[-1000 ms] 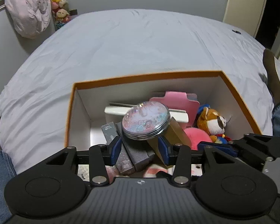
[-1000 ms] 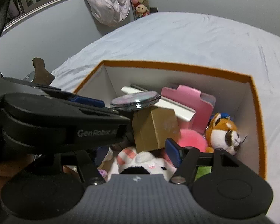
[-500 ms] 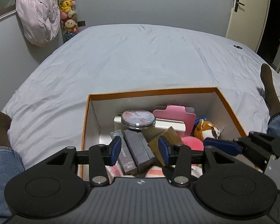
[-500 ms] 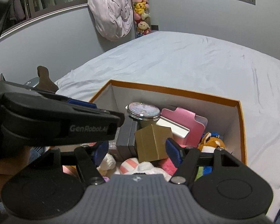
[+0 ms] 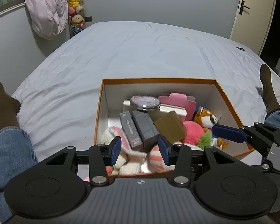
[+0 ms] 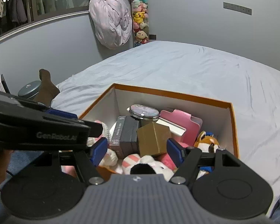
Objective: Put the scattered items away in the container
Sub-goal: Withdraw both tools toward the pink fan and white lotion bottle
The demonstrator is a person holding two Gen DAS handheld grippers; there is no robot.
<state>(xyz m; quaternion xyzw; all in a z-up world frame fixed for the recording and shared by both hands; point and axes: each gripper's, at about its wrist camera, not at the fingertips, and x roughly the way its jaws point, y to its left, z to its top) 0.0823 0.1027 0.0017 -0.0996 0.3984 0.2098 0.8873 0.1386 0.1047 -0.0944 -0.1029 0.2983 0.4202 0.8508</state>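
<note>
So you backed both tools off together, and the view widened from a tight look into the box to the whole bed. Your left hand-held gripper (image 5: 139,150) came away with its blue pads apart and nothing pinched between them; the round glittery tin (image 5: 145,102) that filled its view a second ago now sat atop the pile inside the orange box (image 5: 158,79), near the back wall. That reads as a drop-off done.

Moving right through the box: a pink-striped plush (image 5: 121,149) lay at the near left, two grey cartons (image 5: 138,128) leaned side by side in the middle, and a tan cardboard cube (image 5: 170,127) sat tilted against them. Behind it stood a pink card holder (image 5: 179,103), with a pink pompom (image 5: 193,132) and a red-panda plush (image 5: 206,117) to the right.

Your right hand-held gripper (image 6: 137,150) was easing its jaws wider, empty too, with the cube only seen between them. The sheet (image 5: 140,56) around the box looked bare, so the tidying seemed close to finished.
</note>
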